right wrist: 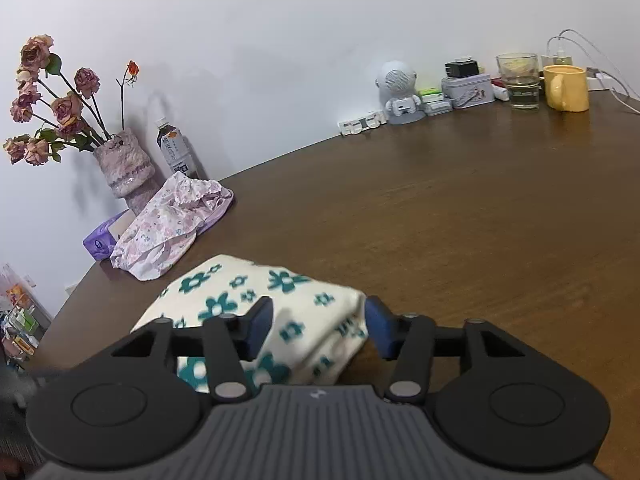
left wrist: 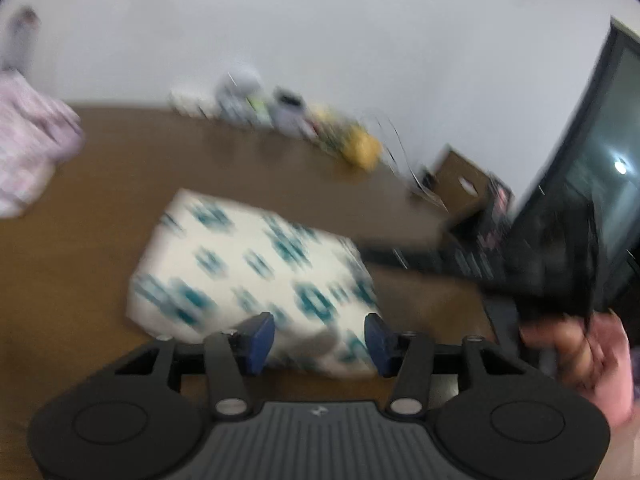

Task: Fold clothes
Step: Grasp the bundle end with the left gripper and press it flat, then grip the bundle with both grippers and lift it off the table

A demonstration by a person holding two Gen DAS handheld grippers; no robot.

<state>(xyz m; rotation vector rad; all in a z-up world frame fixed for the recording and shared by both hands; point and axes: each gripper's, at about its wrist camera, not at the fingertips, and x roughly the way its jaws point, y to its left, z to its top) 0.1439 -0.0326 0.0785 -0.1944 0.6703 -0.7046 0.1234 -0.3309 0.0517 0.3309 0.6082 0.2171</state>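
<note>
Blue pads of the left gripper (left wrist: 319, 338) stand wide apart with nothing between them, just above the near edge of the cloth (left wrist: 248, 268), a white one with teal flowers. It lies folded into a neat block on the table (left wrist: 120, 168), right in front of this gripper, its long side running away and to the left. All of this view is blurry, so small things at the wall are hard to make out, and a hand (left wrist: 592, 356) is cut off at the right edge. From the right gripper (right wrist: 319, 326), also open and holding nothing, the cloth sits close in front and a bit left, partly hidden under its body. Both grippers look about as near. A pink cloth (right wrist: 172, 224) lies crumpled, well apart, by a vase (right wrist: 124, 168).
</note>
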